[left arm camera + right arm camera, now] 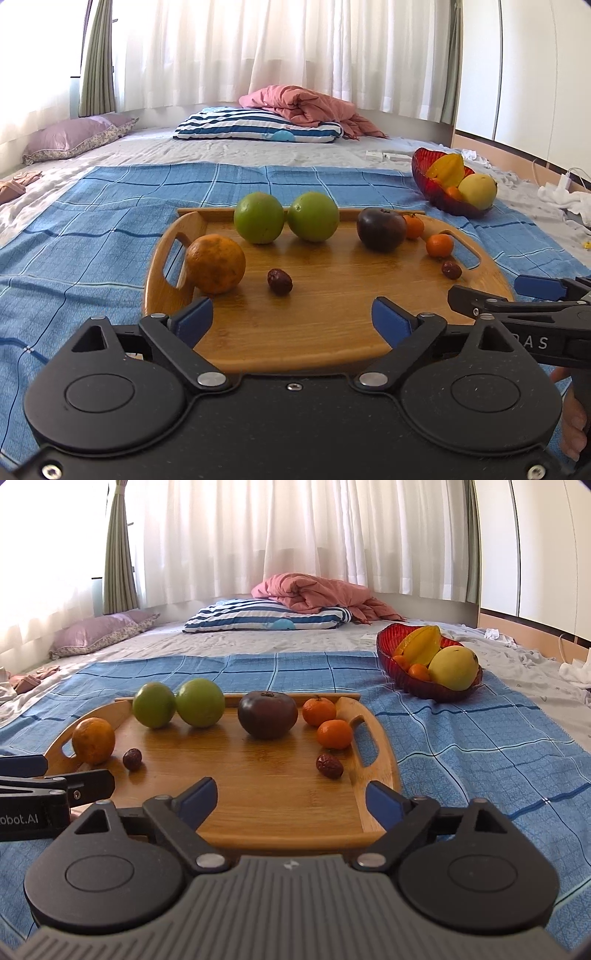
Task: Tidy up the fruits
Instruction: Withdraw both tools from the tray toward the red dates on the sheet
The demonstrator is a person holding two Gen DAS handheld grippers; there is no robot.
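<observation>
Bamboo tray (332, 317) sits on the blue checked cloth (92, 229) over the bed, carrying two green fruits (258, 218), a dark purple one (380, 229), oranges and dates. The red bowl (406, 679) stands off to its right, holding more fruit. Left gripper (291, 321) and right gripper (291, 805) hover at the tray's near edge, fingers wide apart, gripping nothing.

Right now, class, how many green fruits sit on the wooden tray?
2: one green fruit and another side by side at the tray's far edge, left of the dark fruit.
</observation>
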